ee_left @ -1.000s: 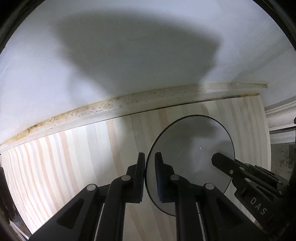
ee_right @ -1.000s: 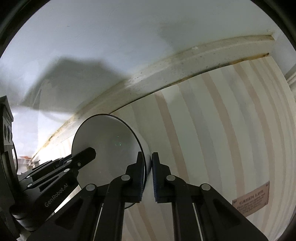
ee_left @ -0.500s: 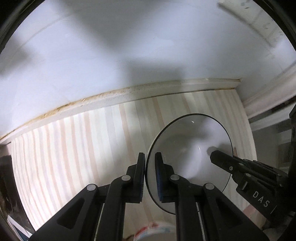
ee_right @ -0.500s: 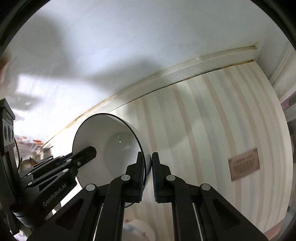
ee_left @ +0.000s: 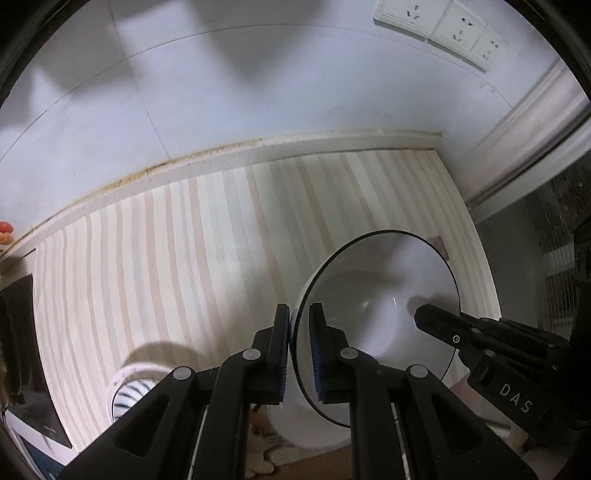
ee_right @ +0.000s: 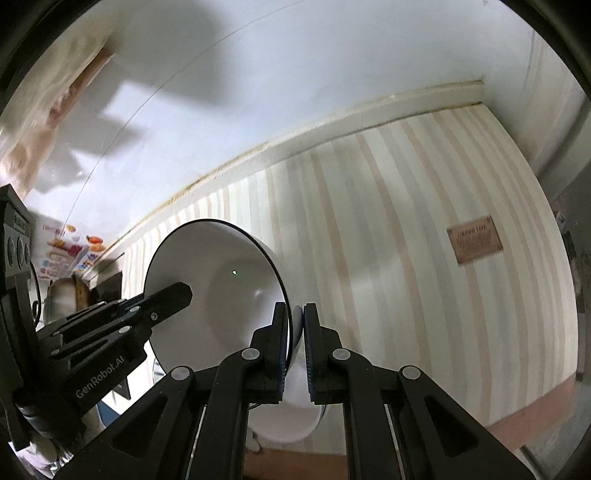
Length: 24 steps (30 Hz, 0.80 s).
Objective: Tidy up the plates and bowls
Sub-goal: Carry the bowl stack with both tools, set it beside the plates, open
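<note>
White bowl [ee_left: 384, 295], seemingly empty, pinched by left claw [ee_left: 299, 354] and right claw [ee_right: 294, 354].

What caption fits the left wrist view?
Both grippers, left and right, pinch opposite rims of a white bowl above a striped table mat.

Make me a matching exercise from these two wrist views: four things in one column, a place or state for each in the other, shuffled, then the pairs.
Things:
1. white bowl
2. wall sockets
3. striped bowl
4. brown label

Places or states:
A. high on the wall, in the top right of the left wrist view
B. lying on the striped mat, near its right edge in the right wrist view
C. clamped at its rim by both the left gripper and the right gripper
D. resting on the mat under the left gripper's arm

Pairs: 1-C, 2-A, 3-D, 4-B
</note>
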Tool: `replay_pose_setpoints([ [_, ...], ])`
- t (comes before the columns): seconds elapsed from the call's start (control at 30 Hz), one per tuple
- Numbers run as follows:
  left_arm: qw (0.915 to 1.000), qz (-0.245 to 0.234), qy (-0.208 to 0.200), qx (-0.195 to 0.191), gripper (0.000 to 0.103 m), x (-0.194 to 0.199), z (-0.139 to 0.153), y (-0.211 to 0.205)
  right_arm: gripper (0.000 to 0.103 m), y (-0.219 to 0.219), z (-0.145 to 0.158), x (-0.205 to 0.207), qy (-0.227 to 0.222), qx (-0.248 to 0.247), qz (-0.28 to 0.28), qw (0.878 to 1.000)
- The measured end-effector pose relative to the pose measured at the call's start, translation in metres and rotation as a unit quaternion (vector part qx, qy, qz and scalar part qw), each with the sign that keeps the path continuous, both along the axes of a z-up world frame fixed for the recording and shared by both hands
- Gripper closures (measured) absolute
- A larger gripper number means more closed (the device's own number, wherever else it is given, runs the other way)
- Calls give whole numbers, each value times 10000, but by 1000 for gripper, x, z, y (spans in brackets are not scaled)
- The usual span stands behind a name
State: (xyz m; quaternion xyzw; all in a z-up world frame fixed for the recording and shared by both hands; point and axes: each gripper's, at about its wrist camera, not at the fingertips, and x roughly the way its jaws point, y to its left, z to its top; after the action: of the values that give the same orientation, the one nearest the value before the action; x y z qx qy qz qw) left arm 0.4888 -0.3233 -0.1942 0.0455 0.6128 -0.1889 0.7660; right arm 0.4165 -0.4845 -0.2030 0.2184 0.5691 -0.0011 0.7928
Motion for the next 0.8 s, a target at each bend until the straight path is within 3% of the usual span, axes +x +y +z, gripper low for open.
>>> replay_pose_setpoints([
  [0.2,9999,-90,101,77,94,-25,-12,12,93,15,-5,-33,105,-15,25,9999],
  [0.33,9994,-106,274,166,94,-33,-30,18,93,22,-24,-46,305,35,42,9995],
  [0.8,9963,-74,752,414,94,-44,-80,25,92,32,-81,-56,824,68,159,9964],
])
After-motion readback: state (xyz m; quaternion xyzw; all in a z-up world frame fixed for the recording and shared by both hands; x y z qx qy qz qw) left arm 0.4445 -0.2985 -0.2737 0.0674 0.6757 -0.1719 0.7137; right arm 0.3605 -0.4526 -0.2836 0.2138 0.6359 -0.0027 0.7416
